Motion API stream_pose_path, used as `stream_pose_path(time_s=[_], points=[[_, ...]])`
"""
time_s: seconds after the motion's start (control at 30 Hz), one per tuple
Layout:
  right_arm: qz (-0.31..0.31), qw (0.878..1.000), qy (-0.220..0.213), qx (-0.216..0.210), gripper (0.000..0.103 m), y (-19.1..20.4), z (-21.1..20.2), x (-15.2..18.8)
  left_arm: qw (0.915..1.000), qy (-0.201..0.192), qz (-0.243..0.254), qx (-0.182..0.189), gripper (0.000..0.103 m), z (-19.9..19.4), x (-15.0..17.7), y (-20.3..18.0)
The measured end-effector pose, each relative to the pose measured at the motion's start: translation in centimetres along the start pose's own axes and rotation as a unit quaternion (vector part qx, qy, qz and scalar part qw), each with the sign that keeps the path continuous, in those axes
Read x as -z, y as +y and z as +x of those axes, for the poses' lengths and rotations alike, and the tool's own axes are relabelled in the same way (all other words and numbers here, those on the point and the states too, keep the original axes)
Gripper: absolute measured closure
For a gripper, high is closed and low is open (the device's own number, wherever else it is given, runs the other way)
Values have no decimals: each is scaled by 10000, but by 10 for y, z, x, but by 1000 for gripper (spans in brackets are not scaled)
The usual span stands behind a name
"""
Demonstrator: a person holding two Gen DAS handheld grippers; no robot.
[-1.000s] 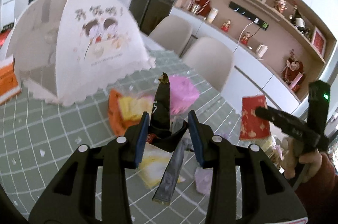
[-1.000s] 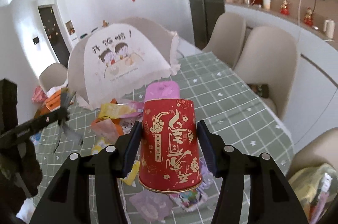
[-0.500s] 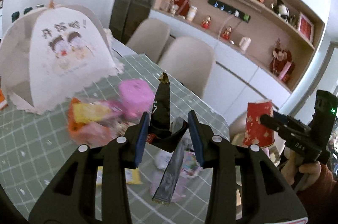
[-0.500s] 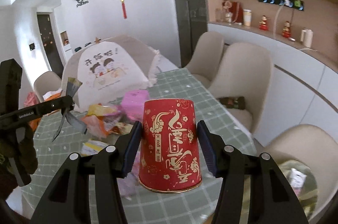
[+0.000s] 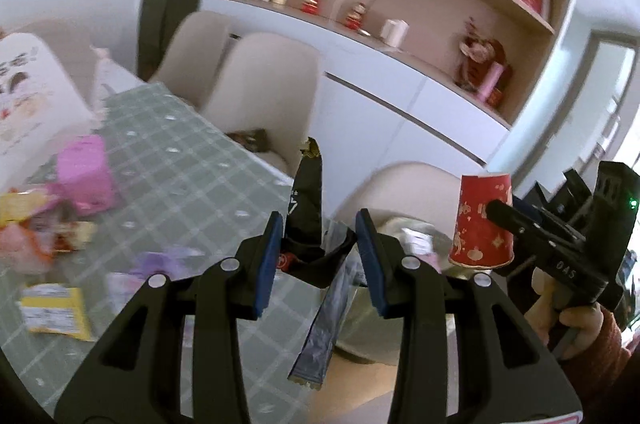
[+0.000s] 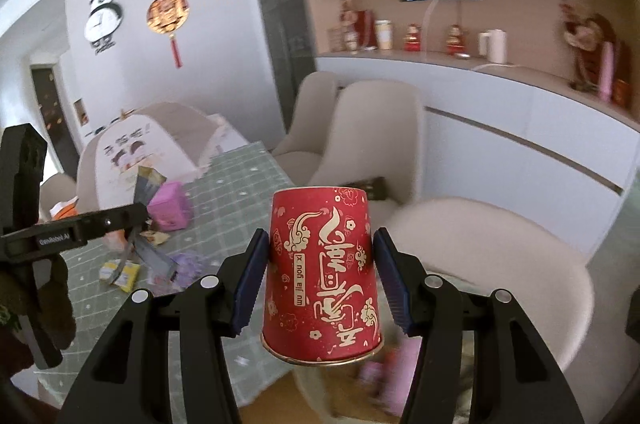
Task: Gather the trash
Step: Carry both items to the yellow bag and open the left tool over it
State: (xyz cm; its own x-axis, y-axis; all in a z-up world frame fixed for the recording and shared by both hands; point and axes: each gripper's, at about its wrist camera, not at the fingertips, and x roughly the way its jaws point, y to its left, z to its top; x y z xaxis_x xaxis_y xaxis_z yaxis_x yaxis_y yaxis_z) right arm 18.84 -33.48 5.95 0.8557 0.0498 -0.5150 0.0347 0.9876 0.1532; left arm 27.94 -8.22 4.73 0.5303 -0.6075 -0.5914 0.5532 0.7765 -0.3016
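Beige chair (image 6: 492, 256) stands beside table edge (image 5: 240, 160); litter (image 5: 52, 312) covers tabletop.

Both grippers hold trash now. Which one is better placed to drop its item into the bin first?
Right, probably. The right gripper holds the red cup directly above the bin. The left gripper, holding the dark wrapper, sits at the table edge.

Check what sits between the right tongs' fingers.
The right wrist view shows the red paper cup, upside down, clamped between the right tongs.

"mu jia you xi" on red cup (image 6: 322, 274)
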Motion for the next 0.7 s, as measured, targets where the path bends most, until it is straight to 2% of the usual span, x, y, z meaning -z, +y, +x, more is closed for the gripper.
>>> stream_pose_path(time_s=[0.23,0.37,0.47,0.7], points=[[332,9984,-144,441,52,-78,-37,15,9981,183,316,486,67,53,5,-73],[465,9970,-149,604,52,-105,-50,25,9964,382,434,622,67,87,10,-103],[492,9961,-105,725,52,-121,-56,36,9949,601,527,620,67,114,19,-117],[741,9928,35,937,52,-157,-61,55,9849,1469,788,472,67,189,57,-152]])
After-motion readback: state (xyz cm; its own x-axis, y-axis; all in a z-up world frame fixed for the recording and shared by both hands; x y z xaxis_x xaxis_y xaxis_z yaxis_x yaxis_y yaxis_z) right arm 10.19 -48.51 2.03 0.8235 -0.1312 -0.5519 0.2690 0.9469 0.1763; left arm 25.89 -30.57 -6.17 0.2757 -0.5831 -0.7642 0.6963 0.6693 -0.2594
